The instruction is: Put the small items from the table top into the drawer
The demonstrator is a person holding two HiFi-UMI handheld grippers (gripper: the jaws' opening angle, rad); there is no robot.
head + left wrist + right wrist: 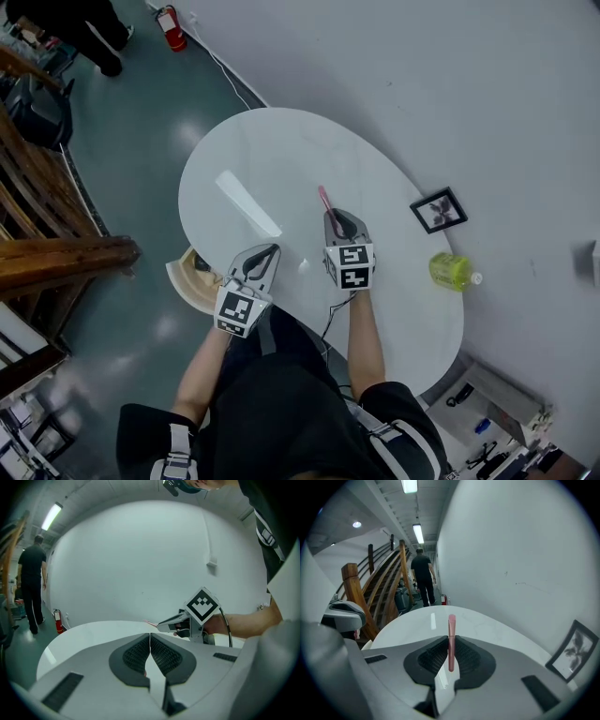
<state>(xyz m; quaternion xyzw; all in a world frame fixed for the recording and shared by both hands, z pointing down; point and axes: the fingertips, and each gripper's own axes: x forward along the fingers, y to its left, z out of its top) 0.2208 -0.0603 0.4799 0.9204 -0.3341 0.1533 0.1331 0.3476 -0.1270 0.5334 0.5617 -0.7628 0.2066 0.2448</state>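
Two tools are out over the white oval counter (pixel 244 159), one in each hand of the person working. The right tool (pixel 336 220) has its jaws pinching a pink stick (pixel 451 625). The stick lies along the line of the jaws, its lower end sits between the pads, and most of its length juts out past the tips. Seen from the left tool, the right one hangs above the counter top with the tip of the stick poking out ahead of it.

The left tool (pixel 267 253) sits lower and to the left, near the counter's near-left edge. Its jaws are pressed together with nothing between them.

A small pale thing (pixel 303 266) rests on the counter between the two tools; what it is I cannot tell. Under the counter's left edge, just beside the left tool, a light wooden drawer (pixel 178 286) stands pulled out, with something dark in it.

Off to the right, by the wall, a black picture frame (pixel 439 209) stands at the counter's edge. A yellow-green bottle (pixel 453 272) lies on its side near it.

Farther out, a wooden stair rail (pixel 56 253) runs along the left of the room. A red fire extinguisher (pixel 172 26) stands by the wall, and a person in black (pixel 89 33) stands beyond it.
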